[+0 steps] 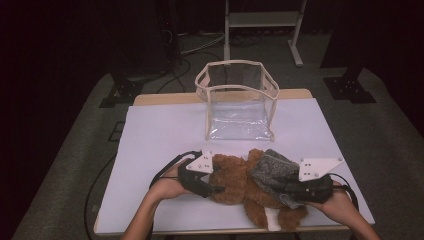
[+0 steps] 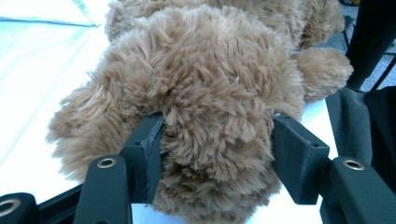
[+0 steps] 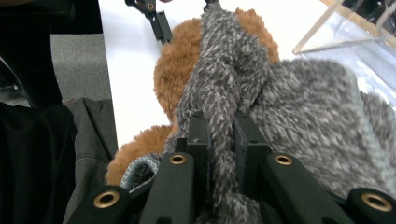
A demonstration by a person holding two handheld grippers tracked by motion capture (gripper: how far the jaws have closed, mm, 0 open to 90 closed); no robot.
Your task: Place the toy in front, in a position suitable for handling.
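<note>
Left gripper (image 1: 212, 189) clamps the fluffy brown teddy bear (image 1: 235, 181) lying crosswise at the white table's (image 1: 150, 145) near edge, while right gripper (image 1: 289, 186) pinches the grey knitted garment (image 1: 272, 170) draped over its right end.

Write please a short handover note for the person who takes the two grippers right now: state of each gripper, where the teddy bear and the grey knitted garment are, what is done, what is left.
Left gripper: shut on the teddy bear, pads pressed into one furry end; it steadies the bear.
Right gripper: shut on the grey knitted garment, pinching a fold of it.
Things: the bear lies on the white table at the near edge; the garment is draped over its middle. The clear bag stands open behind, with nothing in it.
Done: both grips are taken.
Left: probably to work the garment fully onto or off the bear; which one I cannot tell.
</note>
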